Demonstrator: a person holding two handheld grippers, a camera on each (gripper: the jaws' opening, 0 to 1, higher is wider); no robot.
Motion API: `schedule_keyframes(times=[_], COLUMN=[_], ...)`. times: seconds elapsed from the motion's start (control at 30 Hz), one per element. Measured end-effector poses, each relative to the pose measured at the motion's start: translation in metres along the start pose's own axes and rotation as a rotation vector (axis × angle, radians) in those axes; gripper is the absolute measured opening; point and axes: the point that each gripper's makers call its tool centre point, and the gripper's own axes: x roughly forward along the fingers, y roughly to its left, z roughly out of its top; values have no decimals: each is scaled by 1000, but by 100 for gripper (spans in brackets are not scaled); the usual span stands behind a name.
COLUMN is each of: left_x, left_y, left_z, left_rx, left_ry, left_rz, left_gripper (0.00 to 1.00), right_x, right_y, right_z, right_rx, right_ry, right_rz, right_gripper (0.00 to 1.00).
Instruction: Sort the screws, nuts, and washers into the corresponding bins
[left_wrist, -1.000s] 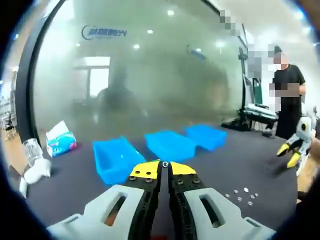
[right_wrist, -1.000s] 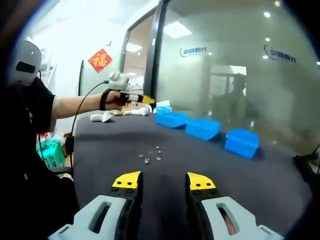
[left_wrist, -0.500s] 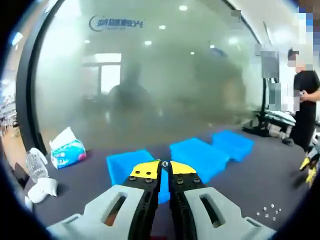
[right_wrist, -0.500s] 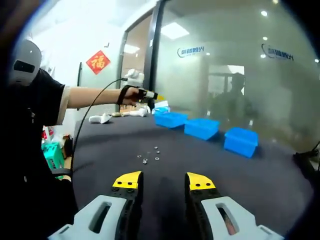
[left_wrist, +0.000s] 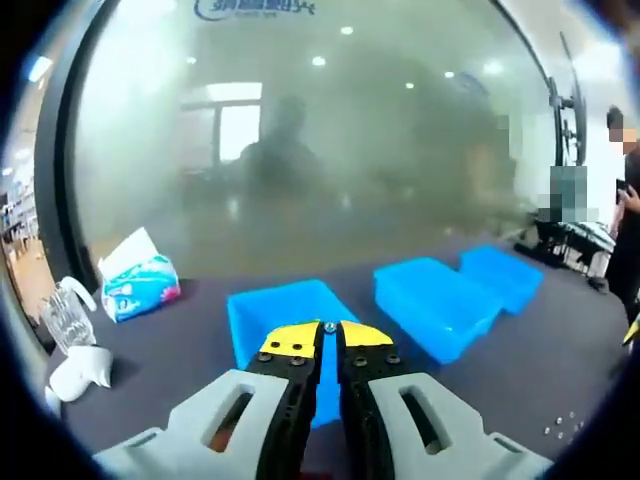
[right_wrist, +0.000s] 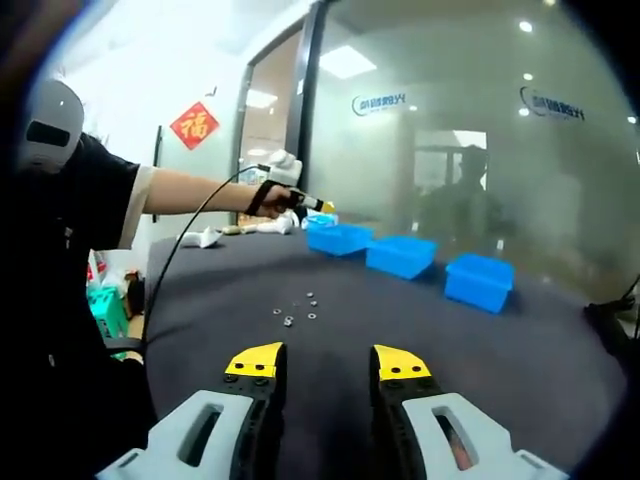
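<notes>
Bins (right_wrist: 405, 255), three and blue, run in a row across the dark worktop (right_wrist: 520, 350) before a frosted glass wall (right_wrist: 470, 140). Loose hardware (right_wrist: 297, 312) lies scattered near its middle. Left gripper (left_wrist: 329, 326) fingers are pressed together above the nearest bin (left_wrist: 285, 315); right gripper (right_wrist: 329, 362) fingers stand wide, empty.
</notes>
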Motion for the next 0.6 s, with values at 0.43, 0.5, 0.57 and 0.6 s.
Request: schedule_keyframes(times=[0.43, 0.5, 0.57, 0.6], left_x=[3, 1, -1, -3], left_y=[-5, -7, -11, -12], left_z=[-5, -5, -5, -5], left_rx=[73, 76, 73, 73], left_ry=[28, 28, 29, 29], left_rz=[-11, -19, -34, -38], left_gripper=[32, 35, 36, 37], right_x=[-3, -3, -3, -3], right_y=[-5, -5, -5, -6], right_z=[1, 1, 2, 3], right_rx=[10, 10, 10, 10], right_ry=[-8, -9, -11, -12], right_rz=[-10, -12, -13, -14], right_gripper=[30, 30, 30, 30])
